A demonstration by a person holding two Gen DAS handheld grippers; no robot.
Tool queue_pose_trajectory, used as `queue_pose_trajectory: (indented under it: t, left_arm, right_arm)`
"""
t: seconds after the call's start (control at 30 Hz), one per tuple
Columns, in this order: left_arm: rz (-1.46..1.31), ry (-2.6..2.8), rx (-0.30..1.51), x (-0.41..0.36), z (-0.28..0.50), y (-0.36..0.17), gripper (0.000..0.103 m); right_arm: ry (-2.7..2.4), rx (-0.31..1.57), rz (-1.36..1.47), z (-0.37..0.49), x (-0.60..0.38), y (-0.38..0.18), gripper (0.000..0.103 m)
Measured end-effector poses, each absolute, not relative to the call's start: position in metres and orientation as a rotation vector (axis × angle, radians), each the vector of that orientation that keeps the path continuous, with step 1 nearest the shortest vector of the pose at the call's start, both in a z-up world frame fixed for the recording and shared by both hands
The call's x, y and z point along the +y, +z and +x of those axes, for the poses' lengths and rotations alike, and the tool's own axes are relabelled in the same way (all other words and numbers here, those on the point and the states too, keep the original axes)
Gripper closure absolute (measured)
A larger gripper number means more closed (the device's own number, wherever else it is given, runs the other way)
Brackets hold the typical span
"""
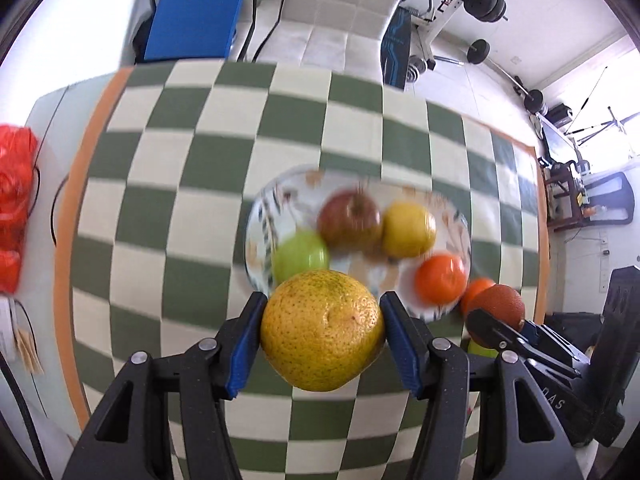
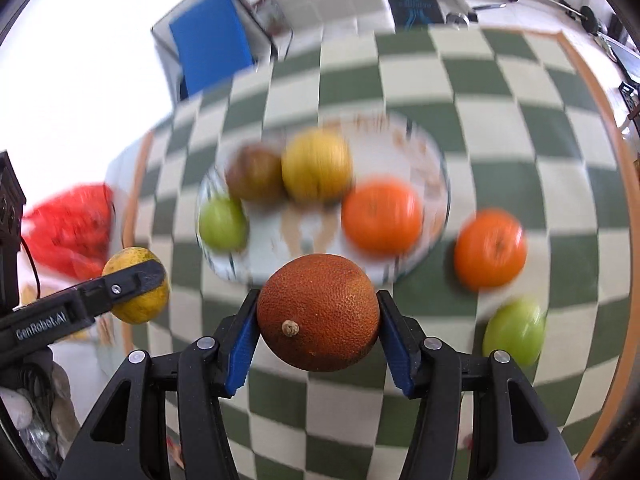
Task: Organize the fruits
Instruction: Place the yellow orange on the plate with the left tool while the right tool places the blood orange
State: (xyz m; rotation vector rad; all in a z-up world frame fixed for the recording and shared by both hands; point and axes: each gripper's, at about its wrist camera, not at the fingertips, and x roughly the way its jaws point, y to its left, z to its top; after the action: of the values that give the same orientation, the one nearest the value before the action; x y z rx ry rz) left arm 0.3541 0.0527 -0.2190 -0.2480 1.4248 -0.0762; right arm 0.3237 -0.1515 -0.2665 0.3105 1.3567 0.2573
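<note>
- Left claw [image 1: 322, 330] grips a yellow orange [image 1: 322, 328], pointing steeply down above the checkered desk [image 1: 168, 184].
- Right claw [image 2: 318, 314] clamps a brown orange [image 2: 318, 312].
- Plate [image 2: 400, 136] of fruit at 12 o'clock; bare cloth at 9 o'clock of it in the left view.

Both views were bright with daylight, and the room beyond the desk [image 1: 160, 168] was washed out to near white, most strongly at the upper left of the right wrist view. Fisheye distortion bowed the checked cloth [image 2: 500, 92] and darkened the corners to black. The plate [image 1: 260, 240] and its fruit were smeared by motion blur in both views, while the fingers [image 1: 244, 344] and the fruit they held stayed sharp. Shadows were soft and faint.
</note>
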Motion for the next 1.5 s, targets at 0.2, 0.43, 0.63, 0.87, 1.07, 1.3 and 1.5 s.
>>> queue_pose_trajectory:
  t: [0.2, 0.43, 0.63, 0.87, 1.07, 1.3, 1.5]
  left_arm:
    - [-0.252, -0.033, 1.524, 0.071, 0.425, -0.259, 0.047]
    - [-0.265, -0.017, 1.671, 0.079, 0.452, -0.306, 0.047]
    - [-0.253, -0.014, 1.698, 0.078, 0.454, -0.318, 0.047]
    - [-0.237, -0.009, 1.658, 0.079, 0.455, -0.309, 0.038]
    - [-0.184, 0.027, 1.594, 0.075, 0.433, -0.297, 0.012]
    - [-0.08, 0.062, 1.534, 0.06, 0.388, -0.289, 0.012]
    - [-0.031, 0.098, 1.456, 0.052, 0.352, -0.273, 0.012]
  right_arm:
    - [0.184, 1.356, 0.327, 0.402, -0.176, -0.266, 0.045]
    - [0.128, 1.47, 0.301, 0.441, -0.186, -0.311, 0.045]
    - [0.122, 1.5, 0.3, 0.445, -0.189, -0.33, 0.044]
    - [0.127, 1.518, 0.293, 0.447, -0.186, -0.331, 0.027]
    - [0.095, 1.503, 0.24, 0.44, -0.184, -0.323, 0.009]
    - [0.051, 1.465, 0.13, 0.413, -0.178, -0.311, 0.008]
    - [0.026, 1.41, 0.06, 0.38, -0.174, -0.293, 0.008]
